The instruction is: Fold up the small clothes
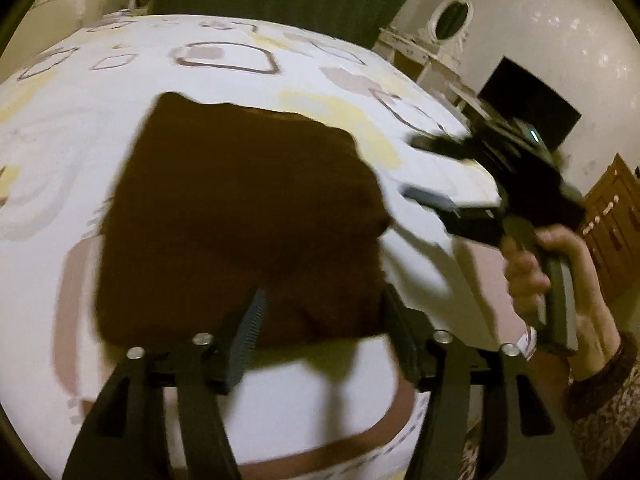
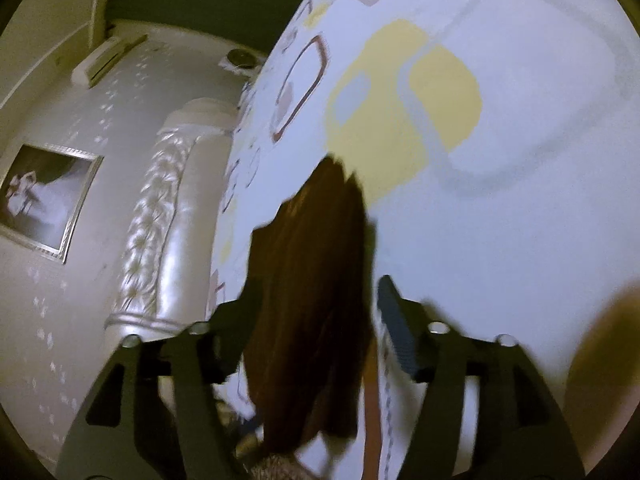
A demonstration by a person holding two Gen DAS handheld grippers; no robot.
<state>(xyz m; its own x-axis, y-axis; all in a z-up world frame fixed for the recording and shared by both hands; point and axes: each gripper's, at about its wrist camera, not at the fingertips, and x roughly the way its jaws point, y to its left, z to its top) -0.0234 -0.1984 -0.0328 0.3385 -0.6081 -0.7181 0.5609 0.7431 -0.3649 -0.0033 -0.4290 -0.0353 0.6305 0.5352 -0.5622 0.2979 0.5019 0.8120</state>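
Observation:
A brown cloth (image 1: pixel 240 208), folded into a rough square, lies flat on the white patterned bed sheet (image 1: pixel 240 40). My left gripper (image 1: pixel 324 304) is open at the cloth's near edge, with its fingers apart on either side of that edge. To the right of the cloth, my right gripper (image 1: pixel 428 170) is open and blurred, held by a person's hand (image 1: pixel 532 264). In the right wrist view the cloth (image 2: pixel 308 260) shows as a dark strip in the gap of the right gripper (image 2: pixel 318 292). The right finger (image 2: pixel 394 312) stands apart from the cloth.
The bed's edge runs down the right of the left wrist view. Beyond it are a white dresser with an oval mirror (image 1: pixel 452 20), a dark screen (image 1: pixel 528 100) and wooden furniture (image 1: pixel 616 220). A padded headboard (image 2: pixel 176 220) and a framed picture (image 2: pixel 44 196) are at the left.

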